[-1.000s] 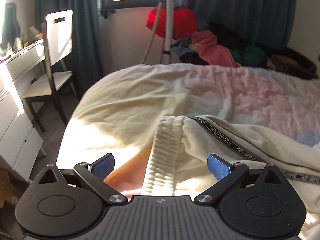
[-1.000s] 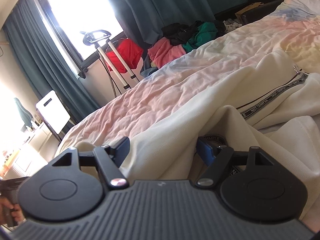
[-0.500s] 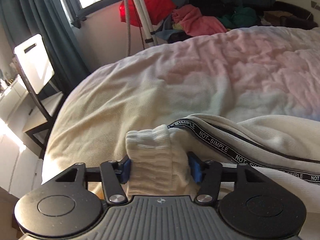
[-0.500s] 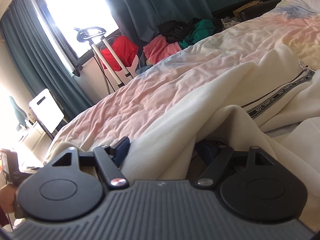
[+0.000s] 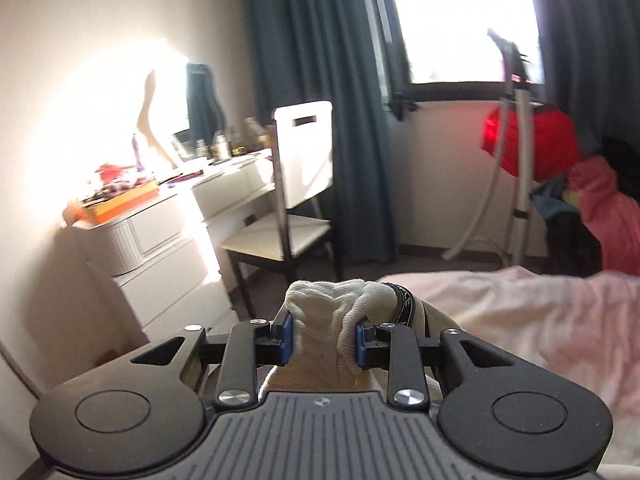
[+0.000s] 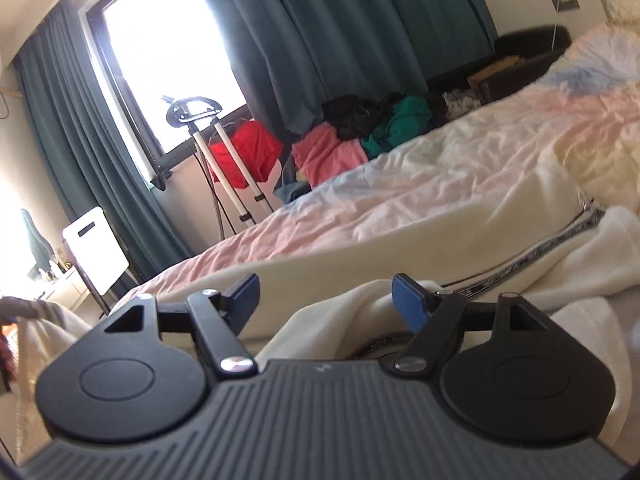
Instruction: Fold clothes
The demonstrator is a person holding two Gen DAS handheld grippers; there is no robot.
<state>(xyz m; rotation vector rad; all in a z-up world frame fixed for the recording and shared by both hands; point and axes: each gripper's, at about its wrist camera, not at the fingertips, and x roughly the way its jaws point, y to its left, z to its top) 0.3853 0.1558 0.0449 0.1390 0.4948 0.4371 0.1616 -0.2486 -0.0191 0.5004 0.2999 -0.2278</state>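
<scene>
A cream zip garment with black lettered tape lies on the bed (image 6: 400,208). My left gripper (image 5: 323,338) is shut on its ribbed cuff (image 5: 328,312), bunched between the blue pads, lifted above the bed edge. In the right wrist view the garment's body (image 6: 460,248) stretches across the bed, its zip tape (image 6: 532,252) to the right. My right gripper (image 6: 326,296) is open, with a cream fold (image 6: 332,320) rising between its fingers without being pinched.
A white chair (image 5: 298,184) and a white dresser (image 5: 160,240) with clutter stand left of the bed. A garment steamer stand (image 5: 520,152) and a pile of red, pink and green clothes (image 6: 340,148) sit under the window with teal curtains.
My left gripper closed on the ribbed cuff and lifted it, swinging to face the dresser. My right gripper opened wider and the fabric it held now lies loose between its fingers.
</scene>
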